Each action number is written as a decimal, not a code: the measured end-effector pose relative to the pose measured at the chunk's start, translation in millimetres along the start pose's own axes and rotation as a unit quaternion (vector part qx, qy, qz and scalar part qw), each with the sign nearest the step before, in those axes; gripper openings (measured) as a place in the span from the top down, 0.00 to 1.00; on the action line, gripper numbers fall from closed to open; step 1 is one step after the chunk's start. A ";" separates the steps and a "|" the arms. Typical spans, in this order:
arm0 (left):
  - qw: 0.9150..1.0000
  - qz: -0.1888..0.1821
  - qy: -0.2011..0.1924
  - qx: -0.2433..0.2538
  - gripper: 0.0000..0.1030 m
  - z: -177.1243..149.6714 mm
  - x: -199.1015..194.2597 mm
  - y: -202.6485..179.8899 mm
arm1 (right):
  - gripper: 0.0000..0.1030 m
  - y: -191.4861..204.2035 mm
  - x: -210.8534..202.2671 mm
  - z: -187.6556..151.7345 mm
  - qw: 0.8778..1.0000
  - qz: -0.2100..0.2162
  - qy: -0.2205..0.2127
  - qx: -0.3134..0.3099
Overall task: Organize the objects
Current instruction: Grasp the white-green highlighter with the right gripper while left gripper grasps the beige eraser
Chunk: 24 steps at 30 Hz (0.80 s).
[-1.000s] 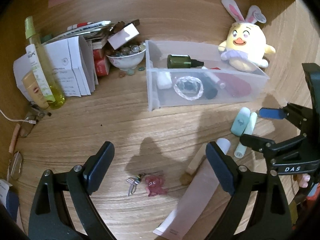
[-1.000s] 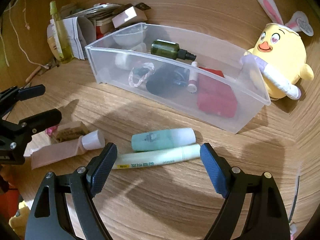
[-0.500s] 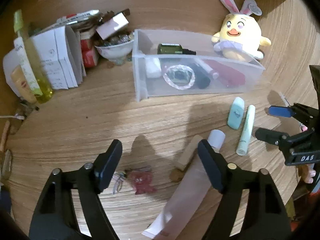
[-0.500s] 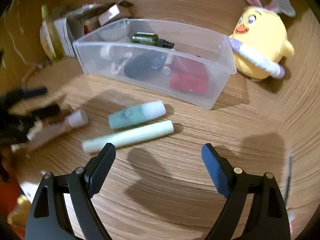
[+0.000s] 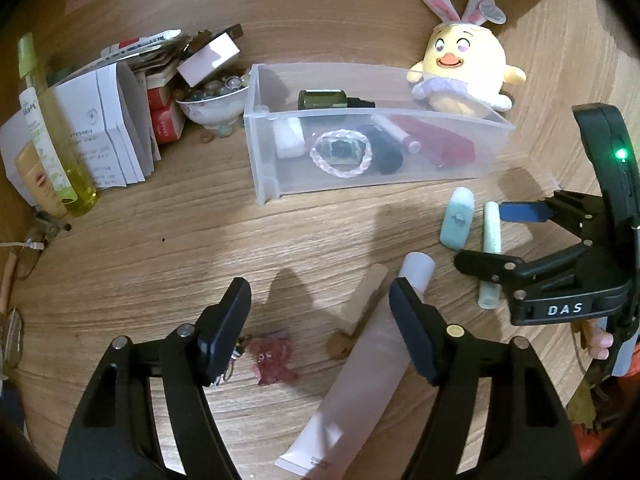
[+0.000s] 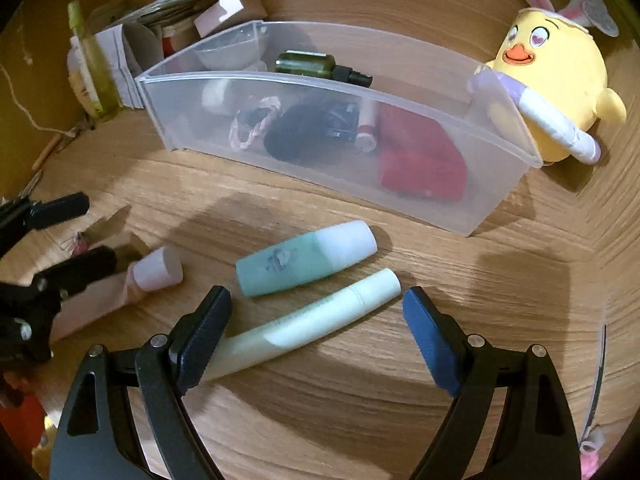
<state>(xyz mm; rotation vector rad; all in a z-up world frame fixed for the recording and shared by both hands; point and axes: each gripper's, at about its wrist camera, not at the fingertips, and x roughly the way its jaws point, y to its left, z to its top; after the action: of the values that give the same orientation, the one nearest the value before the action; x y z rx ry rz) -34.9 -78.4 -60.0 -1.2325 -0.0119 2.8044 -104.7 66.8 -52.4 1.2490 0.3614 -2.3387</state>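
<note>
A clear plastic bin holds a green bottle, a bracelet, a black item and a red pouch. On the desk in front lie a teal bottle, a pale green tube, and a long pink tube with a white cap. My left gripper is open above the pink tube and a small red charm. My right gripper is open, low over the pale green tube; it also shows in the left wrist view.
A yellow bunny-eared plush sits behind the bin. A bowl of beads, folded papers, boxes and a yellow spray bottle crowd the back left. A wooden stick lies beside the pink tube. Walls close the corner.
My right gripper has come down and forward over the pale green tube. My left gripper has drawn back slightly, nearer the pink tube. Both stay open.
</note>
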 end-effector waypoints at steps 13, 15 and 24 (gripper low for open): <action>0.999 -0.011 0.032 0.012 0.64 4.9 18.4 -11.7 | 0.33 -23.7 -15.5 -19.9 0.999 0.012 -0.015 -0.029; 0.999 -0.016 0.035 0.012 0.69 5.8 19.5 -12.2 | 0.37 -22.7 -15.9 -19.3 0.999 0.012 -0.020 -0.038; 0.999 -0.013 0.029 0.011 0.77 7.1 19.6 -11.7 | 0.22 -37.2 -46.2 -19.7 0.999 0.012 -0.041 0.015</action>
<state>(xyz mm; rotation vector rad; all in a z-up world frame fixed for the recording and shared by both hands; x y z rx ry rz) -52.5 -65.1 -69.2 -1.2999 0.0055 2.7379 -87.5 119.9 -24.3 1.1606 0.2840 -2.3734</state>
